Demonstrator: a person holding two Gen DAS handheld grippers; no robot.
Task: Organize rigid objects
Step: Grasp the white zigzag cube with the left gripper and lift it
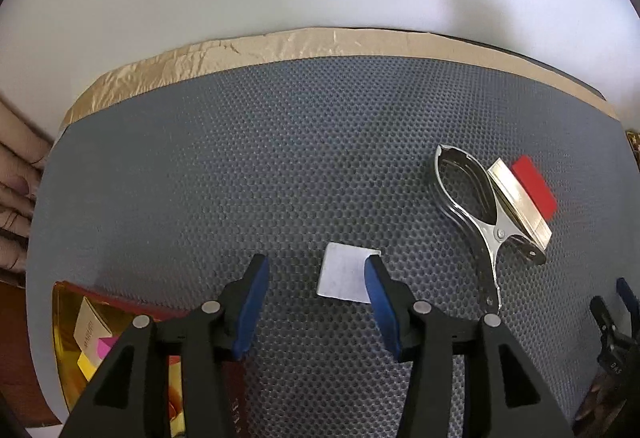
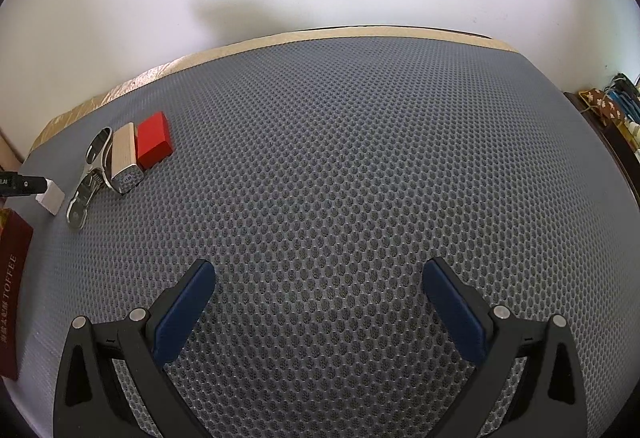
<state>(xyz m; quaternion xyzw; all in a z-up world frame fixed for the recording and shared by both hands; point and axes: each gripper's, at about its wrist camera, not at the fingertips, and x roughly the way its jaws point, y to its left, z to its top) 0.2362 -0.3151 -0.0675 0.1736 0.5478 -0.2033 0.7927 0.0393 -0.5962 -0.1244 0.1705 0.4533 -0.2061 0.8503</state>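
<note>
The left gripper (image 1: 316, 274) hangs steeply over the grey honeycomb mat (image 1: 280, 158) with its jaws apart, and the small white block (image 1: 346, 273) lies on the mat between its blue pads, hard against the right-hand pad (image 1: 376, 278) and well clear of the left-hand one, so nothing is gripped. The block sits off-centre, toward the right of the gap; the coming move seems to turn on that, since the jaws either shift right to centre it or lift away and leave it set down. It is nearly square, with no clear long axis. Just to its right lie the metal spring clamp (image 1: 474, 214), a silver box (image 1: 520, 204) and a red box (image 1: 534, 186), side by side, their long axes running from near to far. The right gripper (image 2: 319, 280) hovers over bare mat with its jaws wide and empty, far to the right of this row, so the left hand is plainly nearer. A golden box (image 1: 70, 338) holding small items sits at the near left.
</note>
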